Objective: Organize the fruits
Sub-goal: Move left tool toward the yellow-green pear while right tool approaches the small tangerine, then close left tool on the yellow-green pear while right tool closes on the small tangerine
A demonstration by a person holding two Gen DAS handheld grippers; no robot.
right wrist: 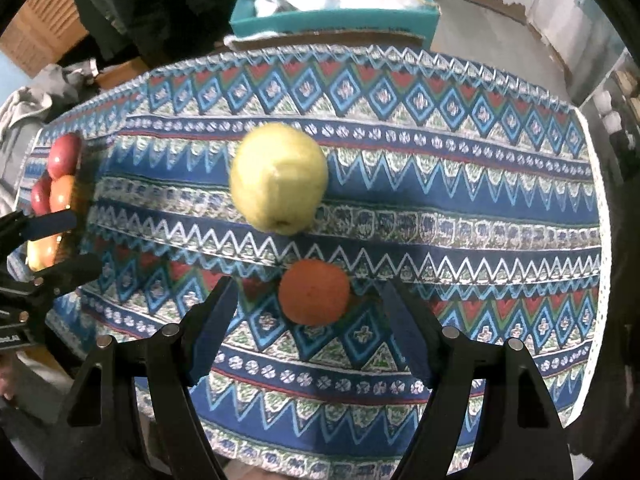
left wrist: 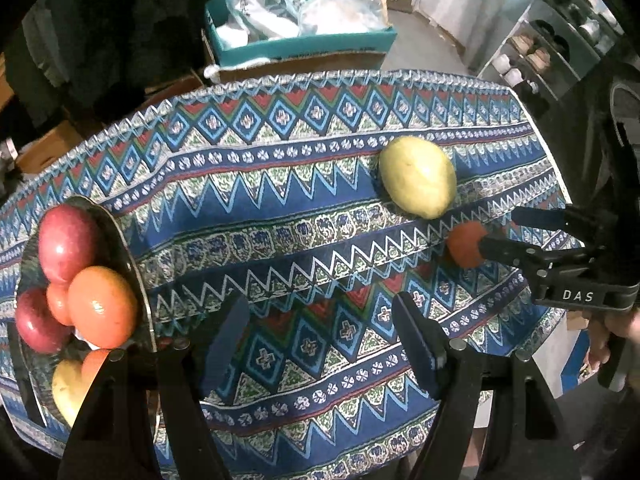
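From my left wrist view the plate (left wrist: 140, 280) sits just left of my left gripper (left wrist: 320, 332) — red apples (left wrist: 66, 242) and an orange fruit (left wrist: 102, 306) piled on it, glossy. The jaws stand half open over bare patterned tablecloth (left wrist: 280, 208), holding nothing. Only this view shows the pile clearly. Further right, my right wrist view gives what the left barely catches: the small orange (right wrist: 314, 292), matte and round, between the parted jaws of my right gripper (right wrist: 310, 332) — untouched. Beyond it lies a yellow-green mango (right wrist: 280, 178).
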